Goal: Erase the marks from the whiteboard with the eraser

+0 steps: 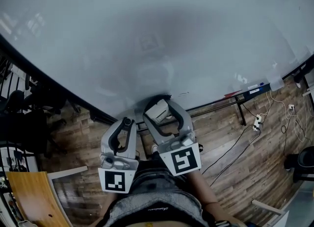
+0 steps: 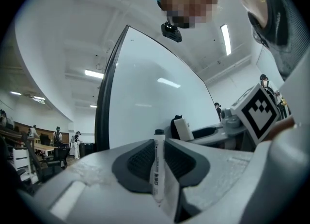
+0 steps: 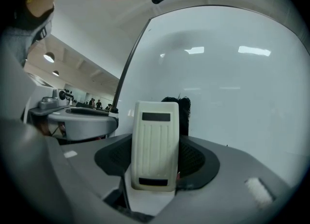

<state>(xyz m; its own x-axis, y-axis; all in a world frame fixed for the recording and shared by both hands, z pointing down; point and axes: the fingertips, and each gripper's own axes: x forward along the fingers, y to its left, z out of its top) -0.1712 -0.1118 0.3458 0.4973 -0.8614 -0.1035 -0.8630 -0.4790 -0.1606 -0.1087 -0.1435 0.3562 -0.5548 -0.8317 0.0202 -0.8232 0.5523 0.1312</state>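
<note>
Eraser [image 3: 155, 145], cream-coloured and ribbed, stood upright in your right gripper [image 1: 158, 102], whose jaws were clamped on its two sides. In the head view it sat at lower centre of the frame, just at the bottom edge of the whiteboard [image 1: 147, 35]. Whether its wiping face touched the board could not be told.

Your left gripper [image 1: 125, 123], just to the left and lower, was closed on a white marker [image 2: 158, 170] held upright between its pads, clear of the board.

Most of the board appeared clean. A few faint marks [image 1: 240, 79] showed toward its lower right, above the tray [image 1: 250, 89], with a thin stroke [image 1: 184, 93] just right of the eraser.

The step in hand was probably the approach to these remaining traces, with the wiping largely done. The next move would call for you to carry the eraser rightward along the lower edge, set its felt flat on the board and press evenly. The marker should be kept off the surface meanwhile.
</note>
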